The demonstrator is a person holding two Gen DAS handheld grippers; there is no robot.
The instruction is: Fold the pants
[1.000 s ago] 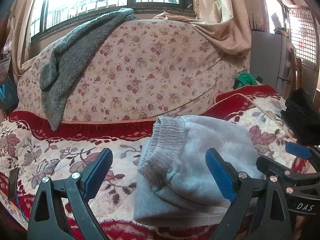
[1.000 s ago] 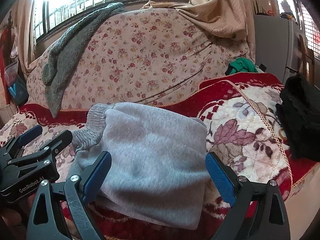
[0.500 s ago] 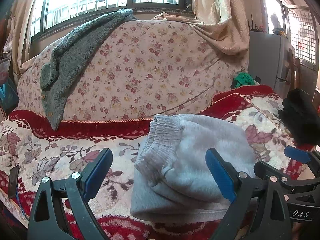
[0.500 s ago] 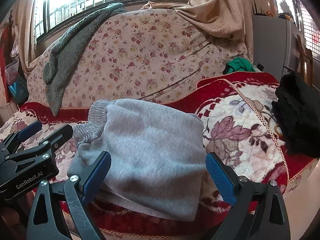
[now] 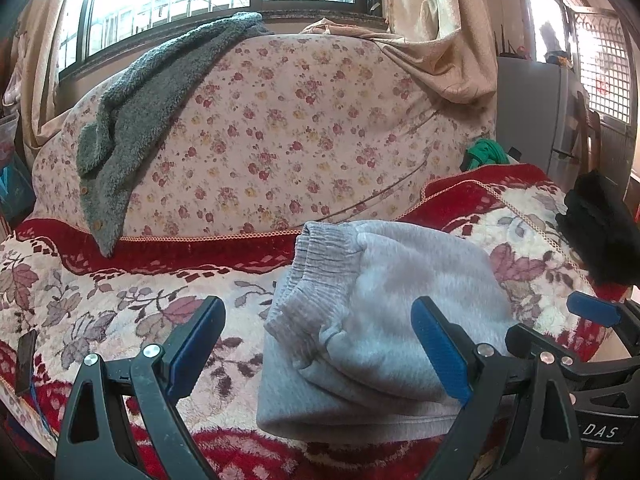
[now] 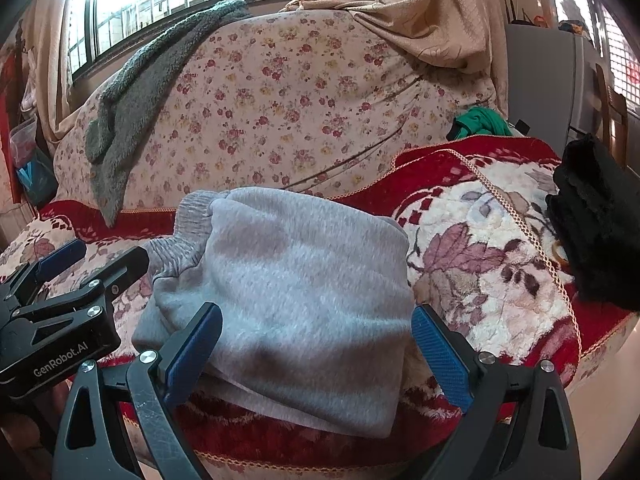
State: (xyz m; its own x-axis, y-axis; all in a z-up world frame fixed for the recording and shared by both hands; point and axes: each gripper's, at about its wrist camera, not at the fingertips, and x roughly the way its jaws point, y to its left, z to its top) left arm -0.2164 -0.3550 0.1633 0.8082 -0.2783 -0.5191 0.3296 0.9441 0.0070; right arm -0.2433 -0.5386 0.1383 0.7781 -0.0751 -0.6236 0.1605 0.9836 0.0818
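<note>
The grey pants (image 5: 384, 320) lie folded in a thick bundle on the sofa seat, ribbed waistband up at the left; they also show in the right wrist view (image 6: 296, 300). My left gripper (image 5: 316, 352) is open and empty, held just in front of the bundle's left part. My right gripper (image 6: 316, 352) is open and empty, in front of the bundle's near edge. The right gripper shows at the right of the left wrist view (image 5: 560, 328), and the left gripper at the left of the right wrist view (image 6: 92, 256). Neither touches the pants.
The seat has a red floral blanket (image 5: 100, 312). A grey fuzzy garment (image 5: 152, 92) hangs over the floral sofa back (image 5: 300, 128). A black garment (image 6: 596, 220) lies at the right end, a green cloth (image 6: 480, 120) behind it. A dark phone-like object (image 5: 24, 360) lies at the left.
Both grippers have drawn back a little from the pants, staying open; more of the sofa's front edge shows in the right wrist view. The pants have not moved.
</note>
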